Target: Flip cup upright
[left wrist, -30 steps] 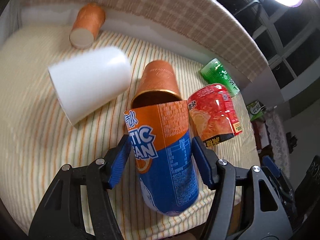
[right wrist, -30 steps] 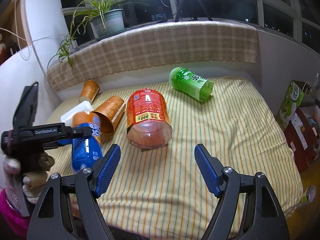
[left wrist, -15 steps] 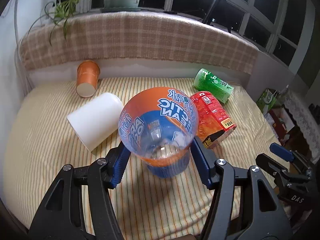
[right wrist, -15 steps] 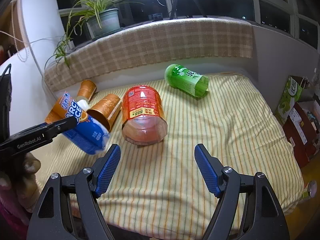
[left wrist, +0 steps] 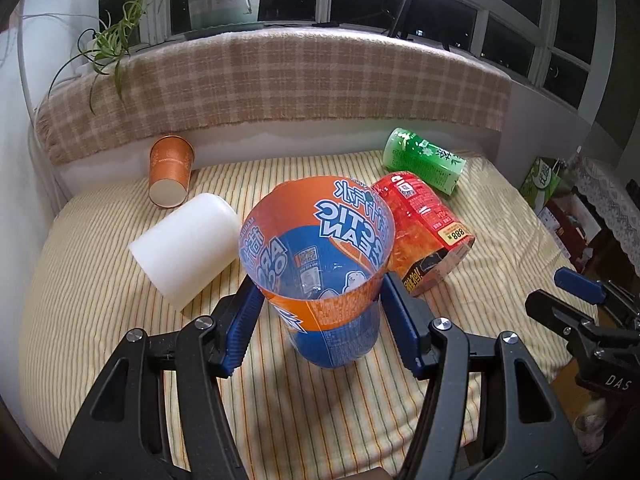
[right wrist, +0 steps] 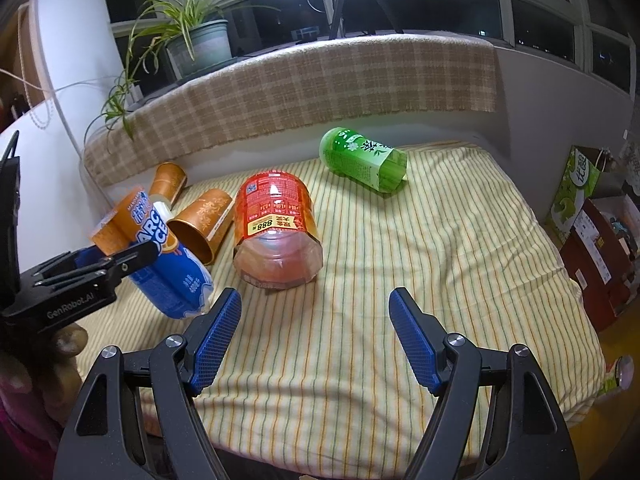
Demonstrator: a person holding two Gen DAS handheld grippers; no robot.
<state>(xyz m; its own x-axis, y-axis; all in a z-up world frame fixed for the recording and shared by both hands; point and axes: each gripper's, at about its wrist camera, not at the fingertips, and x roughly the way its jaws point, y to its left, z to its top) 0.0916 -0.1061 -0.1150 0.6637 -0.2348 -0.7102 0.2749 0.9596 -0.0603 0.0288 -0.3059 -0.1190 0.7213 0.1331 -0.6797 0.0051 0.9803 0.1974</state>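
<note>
Across the striped bedspread (right wrist: 420, 248) of the bed, several cut-bottle cups lie scattered below a plaid blanket (left wrist: 280, 88) draped over the sill, where a potted plant (right wrist: 192, 40) stands. Left tool (left wrist: 322, 320) is clamped on the blue-and-orange cup (left wrist: 320, 264), blue pads pressed on both sides of its lower body; cup mouth is up and tipped toward the camera, and the right wrist view shows it leaning, base low near the bedspread, though contact with the bedspread cannot be told. Right tool (right wrist: 314, 338) has its jaws spread wide over bare bedspread near the front edge, holding nothing. Red cup (right wrist: 276, 228) lies on its side just right of the held cup, open end toward the camera. White cup (left wrist: 188, 244) lies on its side just left of the held cup. Green cup (right wrist: 364, 160) lies on its side near the back, well apart from the others. Orange paper cup (right wrist: 202, 220) lies on its side between the held cup and the red one. Second orange paper cup (left wrist: 170, 172) lies on its side by the back wall, pale base toward the camera.
</note>
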